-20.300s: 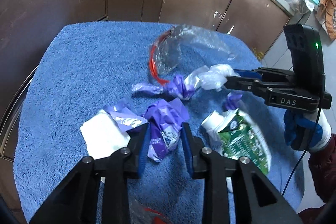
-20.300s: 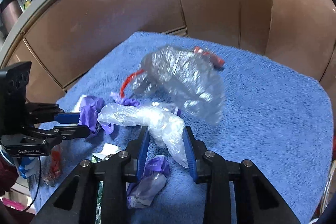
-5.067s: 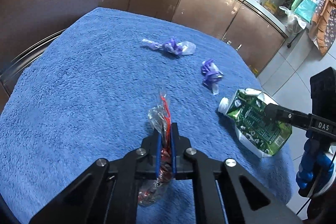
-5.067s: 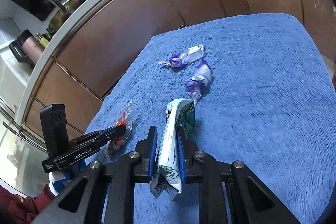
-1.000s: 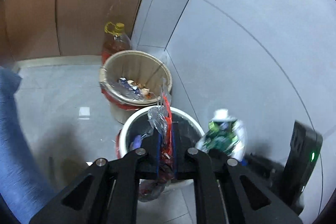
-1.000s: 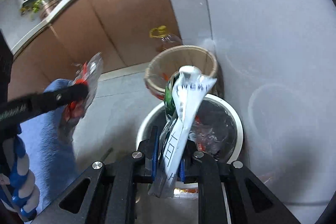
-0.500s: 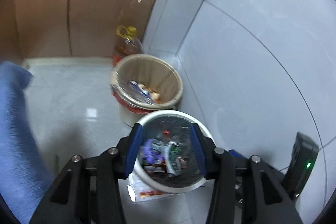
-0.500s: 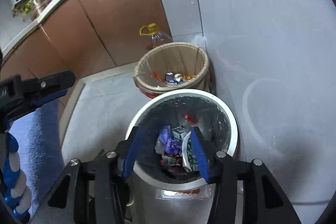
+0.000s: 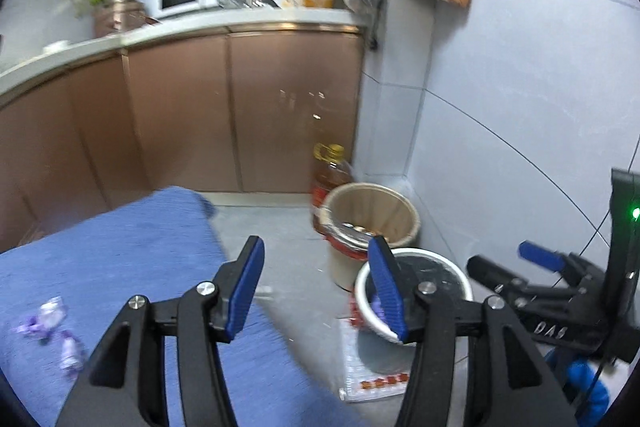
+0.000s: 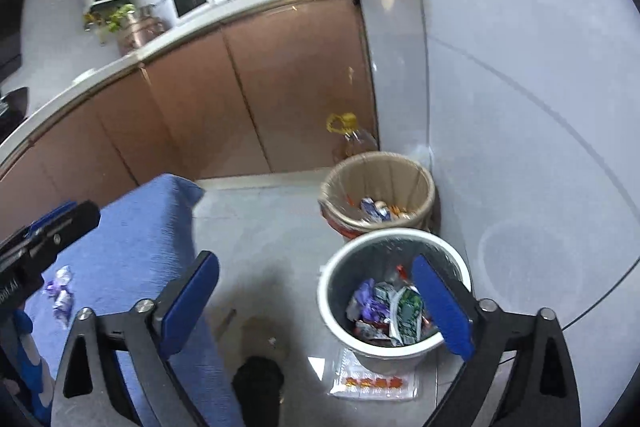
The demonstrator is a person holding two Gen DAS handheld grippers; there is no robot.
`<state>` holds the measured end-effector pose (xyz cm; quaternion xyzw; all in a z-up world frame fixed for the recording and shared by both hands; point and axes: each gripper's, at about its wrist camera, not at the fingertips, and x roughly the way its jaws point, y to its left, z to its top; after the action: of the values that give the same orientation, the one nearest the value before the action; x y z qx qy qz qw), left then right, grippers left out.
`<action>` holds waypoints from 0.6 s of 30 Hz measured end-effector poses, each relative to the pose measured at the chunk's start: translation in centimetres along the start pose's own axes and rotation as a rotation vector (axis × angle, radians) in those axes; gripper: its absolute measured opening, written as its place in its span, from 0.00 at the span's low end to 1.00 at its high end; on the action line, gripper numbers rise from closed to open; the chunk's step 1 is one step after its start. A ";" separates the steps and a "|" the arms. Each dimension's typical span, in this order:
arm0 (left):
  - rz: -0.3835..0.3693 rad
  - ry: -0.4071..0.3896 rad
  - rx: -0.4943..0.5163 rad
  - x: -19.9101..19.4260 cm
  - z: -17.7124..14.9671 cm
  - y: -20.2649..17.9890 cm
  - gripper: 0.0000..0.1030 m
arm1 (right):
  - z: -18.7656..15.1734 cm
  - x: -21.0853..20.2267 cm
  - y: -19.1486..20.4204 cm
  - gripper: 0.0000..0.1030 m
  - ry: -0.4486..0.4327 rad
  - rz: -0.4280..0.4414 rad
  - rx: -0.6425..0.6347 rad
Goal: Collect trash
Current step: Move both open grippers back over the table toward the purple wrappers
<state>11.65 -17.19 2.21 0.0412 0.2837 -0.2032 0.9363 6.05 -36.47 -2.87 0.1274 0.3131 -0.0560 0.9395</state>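
Both grippers are matte black with bright blue pads on the fingers and silver screws at the pivots. The right gripper [image 9: 520, 267], seen beside the white bin [image 9: 456, 277], carries white "DAS" lettering, a thin black cable and a green light. Below it shows what seems a blue-and-white glove [image 9: 584, 387].

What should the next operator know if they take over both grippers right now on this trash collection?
Left gripper: open, nothing between its pads; jaws have just been opening.
Right gripper: open wide, empty; jaws have just been opening too.
Done: the green carton and other wrappers lie in the white bin on the floor, beside the tan bin.
Left: two purple wrappers on the blue towel. A flat clear packet lies on the floor against the white bin; whether it counts as trash is unclear.
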 end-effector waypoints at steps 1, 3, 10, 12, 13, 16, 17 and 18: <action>0.018 -0.013 -0.004 -1.1 -0.2 0.6 0.51 | 0.1 -0.6 0.7 0.97 -0.011 0.006 -0.011; 0.048 -0.037 -0.013 -3.0 -0.6 1.8 0.52 | 0.2 -1.8 2.1 1.00 -0.030 0.022 -0.036; 0.130 -0.106 -0.036 -9.2 -1.9 5.1 0.60 | 0.2 -4.2 6.2 1.00 -0.067 0.070 -0.115; 0.141 -0.123 -0.050 -10.7 -2.2 6.1 0.60 | 0.2 -5.0 7.3 1.00 -0.086 0.090 -0.131; 0.152 -0.134 -0.058 -11.5 -2.4 6.6 0.60 | 0.2 -5.3 7.8 1.00 -0.096 0.098 -0.139; 0.178 -0.159 -0.076 -13.2 -3.1 7.8 0.60 | 0.2 -6.7 9.5 1.00 -0.134 0.125 -0.166; 0.188 -0.169 -0.083 -13.9 -3.4 8.2 0.60 | 0.2 -7.2 10.1 1.00 -0.145 0.137 -0.174; 0.199 -0.180 -0.091 -14.7 -3.6 8.8 0.60 | 0.2 -7.6 10.6 1.00 -0.153 0.142 -0.181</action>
<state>2.22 -3.21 6.89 0.0081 0.2019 -0.0993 0.9743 2.03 -26.09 4.01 0.0592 0.2345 0.0298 0.9698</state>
